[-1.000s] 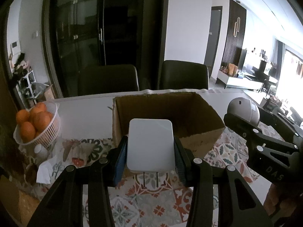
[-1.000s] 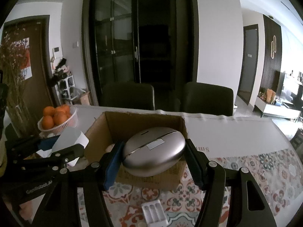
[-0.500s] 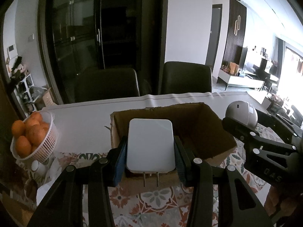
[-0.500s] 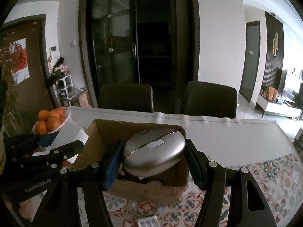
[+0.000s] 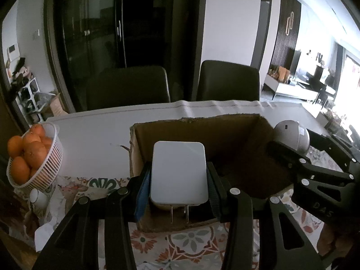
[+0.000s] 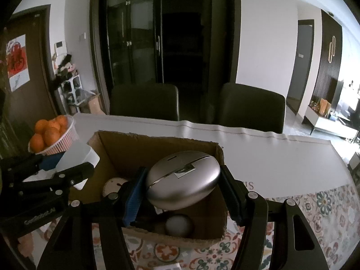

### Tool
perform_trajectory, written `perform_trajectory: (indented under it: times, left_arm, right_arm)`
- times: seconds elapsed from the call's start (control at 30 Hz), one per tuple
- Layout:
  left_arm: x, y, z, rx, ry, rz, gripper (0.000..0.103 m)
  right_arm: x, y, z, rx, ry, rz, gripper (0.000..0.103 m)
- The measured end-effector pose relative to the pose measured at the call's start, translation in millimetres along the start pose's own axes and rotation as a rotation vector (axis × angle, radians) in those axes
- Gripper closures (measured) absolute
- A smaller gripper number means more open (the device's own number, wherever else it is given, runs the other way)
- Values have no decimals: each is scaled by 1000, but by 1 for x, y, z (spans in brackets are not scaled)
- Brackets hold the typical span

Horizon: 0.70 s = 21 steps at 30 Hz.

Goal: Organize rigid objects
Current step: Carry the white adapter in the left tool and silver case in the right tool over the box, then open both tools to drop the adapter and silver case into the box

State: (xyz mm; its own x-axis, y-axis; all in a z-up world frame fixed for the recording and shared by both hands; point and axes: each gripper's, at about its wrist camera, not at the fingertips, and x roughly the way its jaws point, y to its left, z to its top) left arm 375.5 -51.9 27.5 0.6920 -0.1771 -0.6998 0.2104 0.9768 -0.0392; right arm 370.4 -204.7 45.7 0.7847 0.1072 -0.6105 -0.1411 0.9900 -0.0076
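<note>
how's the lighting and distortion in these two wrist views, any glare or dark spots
Left wrist view: window glare blows out the right edge, box interior is shadowed. Right wrist view: dim, with a soft highlight on the silver case. Both have fisheye bending and dark corners.

Table (image 5: 96,148): your white-covered surface fills mid-frame.
Patterned cloth (image 5: 191,243): lies along the bottom edge.
Cardboard box (image 5: 202,132): sits at your centre.
Orange basket (image 5: 48,164): stands at left.
</note>
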Motion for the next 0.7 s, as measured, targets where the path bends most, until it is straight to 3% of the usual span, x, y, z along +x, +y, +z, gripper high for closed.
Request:
perform_trajectory:
  times: [0.33, 0.43, 0.5, 0.7]
  left_arm:
    - [26, 2, -8, 10, 69, 10, 58]
    - [25, 0, -8, 19, 54, 18, 57]
    - [23, -1, -7, 21, 49, 23, 51]
    - [6, -3, -10, 27, 13, 44, 51]
  right_arm:
    - [29, -2, -5, -20, 86, 2, 39]
    - [34, -2, -7, -21, 96, 5, 39]
    - [34, -2, -8, -22, 104, 10, 37]
    - [21, -4, -10, -8, 80, -3, 37]
